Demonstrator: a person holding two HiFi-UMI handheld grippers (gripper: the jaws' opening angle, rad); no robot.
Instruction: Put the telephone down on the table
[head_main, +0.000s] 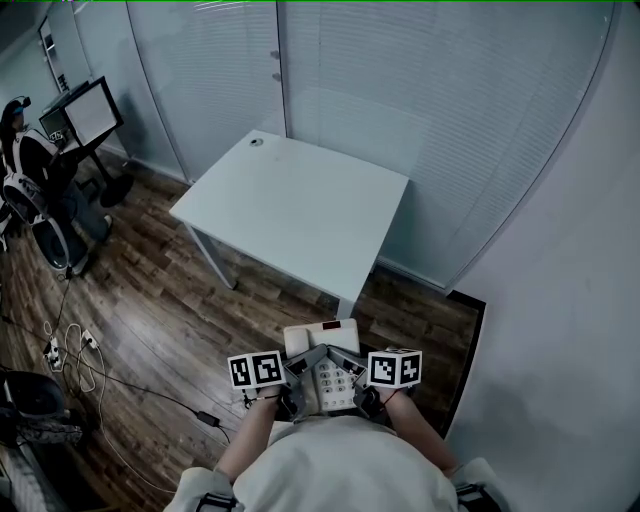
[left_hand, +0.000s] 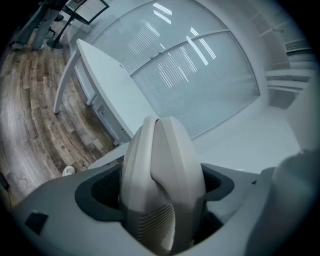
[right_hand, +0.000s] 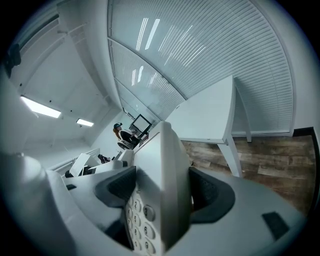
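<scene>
I hold the telephone (head_main: 322, 362) at the lower centre of the head view, close to my body and above the wood floor (head_main: 150, 300). It is not yet over the table (head_main: 300, 210), which stands well apart in the middle of the frame. The left gripper (head_main: 298, 378) has its jaws pinching the side of the unit that carries the handset (left_hand: 165, 150). The right gripper (head_main: 352, 378) has its jaws pinching the opposite edge, just beside the keypad (right_hand: 137, 220). Each pair of jaws is pressed against the casing with nothing else between them. In my judgement, the opposed two-sided grasp serves to hold the base level, keypad up, so that the handset sits in its cradle during transport. The table top presents a flat white surface, with only a small round fitting (head_main: 257, 142) near its far corner. The next move probably calls for carrying the unit forward and lowering it flat.
</scene>
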